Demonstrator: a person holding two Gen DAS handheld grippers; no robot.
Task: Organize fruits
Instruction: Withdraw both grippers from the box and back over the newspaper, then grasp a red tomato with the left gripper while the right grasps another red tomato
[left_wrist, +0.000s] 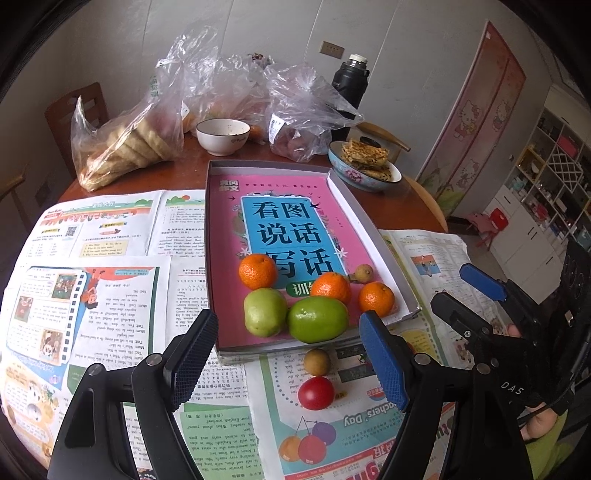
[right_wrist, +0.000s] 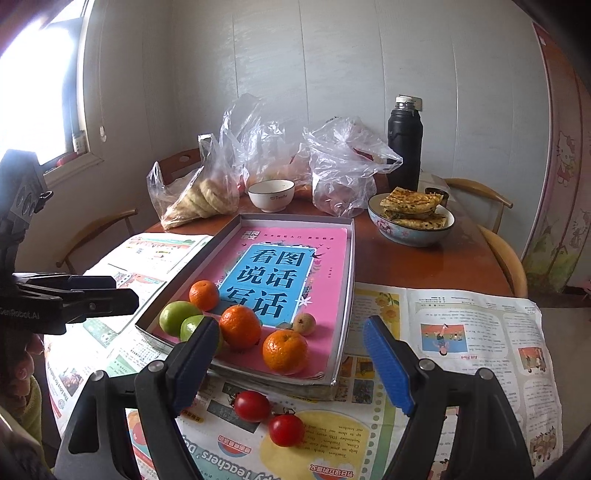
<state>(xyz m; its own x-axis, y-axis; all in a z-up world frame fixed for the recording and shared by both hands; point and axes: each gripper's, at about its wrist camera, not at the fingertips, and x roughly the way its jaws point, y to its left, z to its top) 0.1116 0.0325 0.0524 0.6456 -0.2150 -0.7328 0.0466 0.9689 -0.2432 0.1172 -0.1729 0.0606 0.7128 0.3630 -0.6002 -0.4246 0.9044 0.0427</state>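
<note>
Colours on the worktop: fruit, tray, papers

Tray (right_wrist: 343, 295) grey-rimmed, lined with a pink book cover (right_wrist: 325, 254) with blue title panel and dark characters. Three orange tangerines (right_wrist: 284, 350), two green fruits (left_wrist: 317, 318), one tan-brown small fruit (right_wrist: 303, 323) inside. Two red cherry tomatoes (right_wrist: 252, 405) on multicoloured printed newspaper (right_wrist: 476, 332). Worktop (right_wrist: 399, 266) reddish-brown. Flask (right_wrist: 404, 147) black, bowl (right_wrist: 271, 195) white, dish (right_wrist: 410, 230) blue floral. Pads (right_wrist: 388, 369) blue on black frames.

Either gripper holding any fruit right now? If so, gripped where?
Nothing held. Left gripper and right gripper both stand open and empty.
</note>
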